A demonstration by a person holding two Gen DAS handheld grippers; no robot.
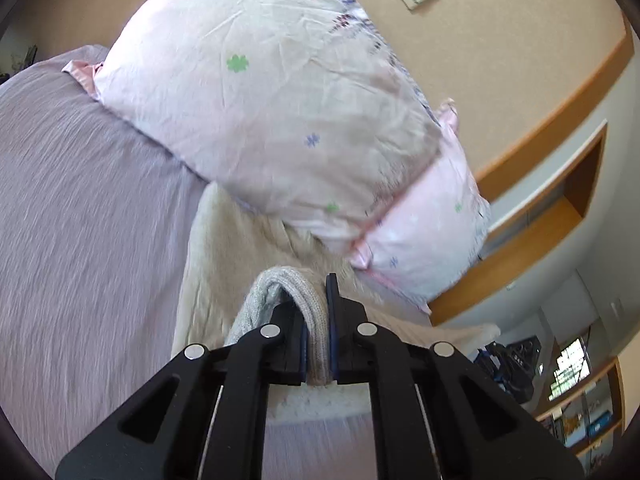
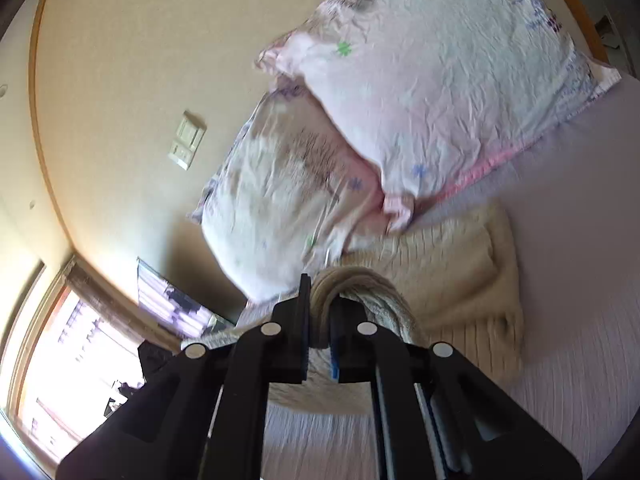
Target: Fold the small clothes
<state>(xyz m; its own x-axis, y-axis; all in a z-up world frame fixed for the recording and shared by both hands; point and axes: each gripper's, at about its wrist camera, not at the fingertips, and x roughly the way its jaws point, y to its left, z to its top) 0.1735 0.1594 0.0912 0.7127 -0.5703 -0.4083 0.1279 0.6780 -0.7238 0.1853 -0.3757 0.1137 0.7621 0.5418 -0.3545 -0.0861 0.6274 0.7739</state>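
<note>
My left gripper (image 1: 318,300) is shut on a fold of a grey-beige knit garment (image 1: 280,292), which drapes over its left finger and hangs down. My right gripper (image 2: 320,308) is shut on a fold of the same cream knit garment (image 2: 360,284), which loops over its right finger. A cream ribbed garment (image 2: 460,280) lies flat on the bed beyond the right gripper; it also shows in the left wrist view (image 1: 224,248) under the pillow's edge.
The lilac bed sheet (image 1: 80,200) spreads to the left. Two pink flowered pillows (image 2: 420,80) lean on the beige wall at the bed's head. A wall switch plate (image 2: 187,145), a window (image 2: 60,352) and wooden shelves (image 1: 552,216) stand beyond the bed.
</note>
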